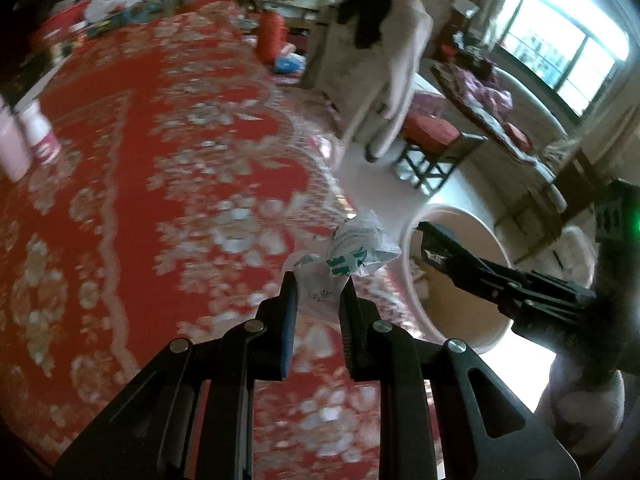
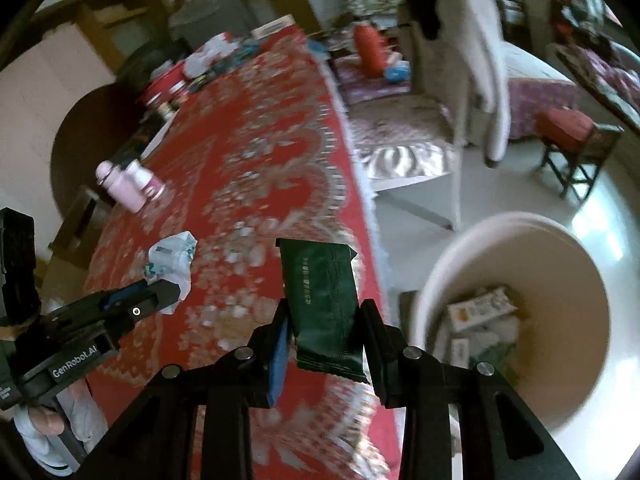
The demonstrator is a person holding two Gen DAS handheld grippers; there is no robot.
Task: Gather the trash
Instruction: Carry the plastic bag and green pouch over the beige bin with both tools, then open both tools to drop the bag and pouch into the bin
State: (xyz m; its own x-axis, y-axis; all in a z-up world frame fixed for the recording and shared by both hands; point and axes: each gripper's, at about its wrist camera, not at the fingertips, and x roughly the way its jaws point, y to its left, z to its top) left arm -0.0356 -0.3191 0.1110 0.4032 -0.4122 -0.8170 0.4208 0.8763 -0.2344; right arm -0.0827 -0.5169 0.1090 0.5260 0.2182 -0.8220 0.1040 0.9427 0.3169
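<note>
Table point(image 2: 248, 152) under red floral cloth; beside its far edge, chair point(image 2: 436, 120) draped with pale garment point(image 2: 480, 40); beyond the chair, red-cushioned stool point(image 2: 568, 140) on glossy white floor point(image 2: 600, 208); bright window point(image 1: 560, 40) further off.

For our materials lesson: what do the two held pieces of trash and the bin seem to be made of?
Crumpled wrapper: thin plastic film, translucent, creased. Dark green packet: probably matte plastic or foil laminate, with crimped ends. Waste bin: likely smooth moulded plastic, cream, evenly rounded.
</note>
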